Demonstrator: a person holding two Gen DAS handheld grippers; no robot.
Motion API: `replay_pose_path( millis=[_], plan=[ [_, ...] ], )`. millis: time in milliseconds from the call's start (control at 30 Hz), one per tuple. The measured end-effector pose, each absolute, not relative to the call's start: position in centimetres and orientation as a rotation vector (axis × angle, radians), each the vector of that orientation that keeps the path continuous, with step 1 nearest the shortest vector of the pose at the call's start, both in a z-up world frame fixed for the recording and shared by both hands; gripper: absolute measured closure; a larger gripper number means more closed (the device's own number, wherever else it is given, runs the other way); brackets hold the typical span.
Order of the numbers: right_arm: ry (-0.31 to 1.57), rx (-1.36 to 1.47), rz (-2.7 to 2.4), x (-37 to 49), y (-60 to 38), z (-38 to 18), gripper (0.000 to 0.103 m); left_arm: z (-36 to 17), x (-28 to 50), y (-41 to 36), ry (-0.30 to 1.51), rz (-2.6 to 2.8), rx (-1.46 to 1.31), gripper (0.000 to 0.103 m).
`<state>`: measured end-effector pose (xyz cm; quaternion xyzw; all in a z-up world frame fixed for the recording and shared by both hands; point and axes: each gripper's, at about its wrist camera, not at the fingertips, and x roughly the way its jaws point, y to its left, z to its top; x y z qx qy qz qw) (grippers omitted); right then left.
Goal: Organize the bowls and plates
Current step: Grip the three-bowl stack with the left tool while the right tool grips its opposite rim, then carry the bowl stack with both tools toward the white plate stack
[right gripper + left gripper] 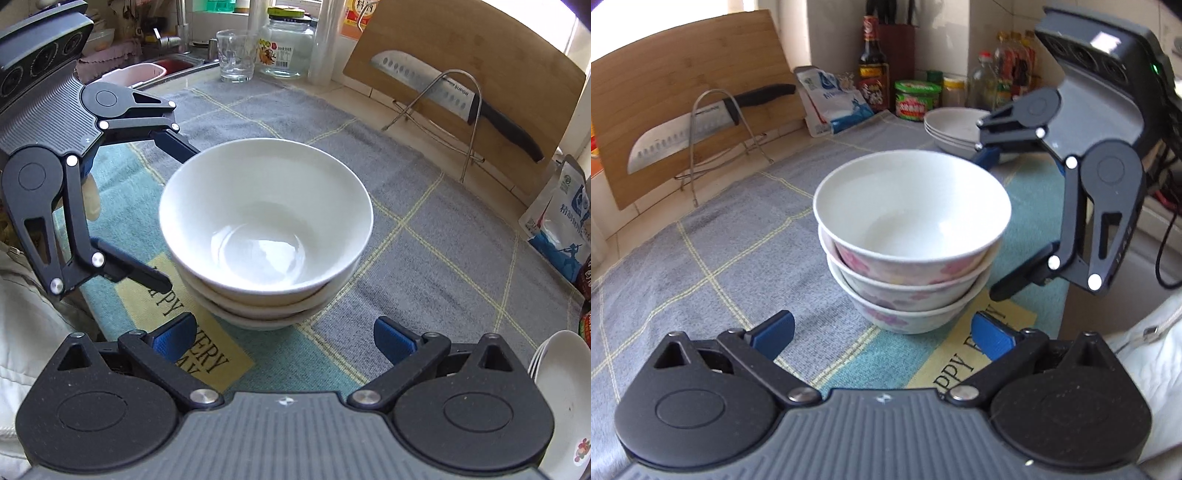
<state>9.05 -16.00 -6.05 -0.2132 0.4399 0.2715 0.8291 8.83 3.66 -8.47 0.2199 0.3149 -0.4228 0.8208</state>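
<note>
Three bowls (910,236) sit stacked one inside the other on a gray checked cloth (701,251) that covers the desk. The left gripper (882,334) has its blue fingers (775,328) spread wide, holding nothing, just in front of the stack. The right gripper (282,338) is spread wide too and holds nothing, with the bowls between the two grippers. A pile of white plates (955,127) sits farther back near some jars. A big knife (454,101) rests on a wire rack by a wooden board (480,59).
</note>
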Motion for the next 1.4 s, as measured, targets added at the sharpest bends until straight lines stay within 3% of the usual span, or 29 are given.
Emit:
replay_pose_path(
  millis=[567, 1000, 1400],
  plan=[
    [0.958, -0.495, 0.706, 10.8, -15.4, -6.8, 0.002, -8.7, 11.7, 1.2, 0.671, -1.109, 0.669, 0.003],
    [0.990, -0.509, 0.783, 11.5, -15.1, -6.6, 0.015, -8.5, 12.5, 0.9, 0.677, -1.272, 0.719, 0.019],
    [1.013, -0.494, 0.808, 11.9, -15.0, -6.6, 0.017, -8.6, 13.5, 0.8, 0.686, -1.337, 0.735, 0.019]
  ],
)
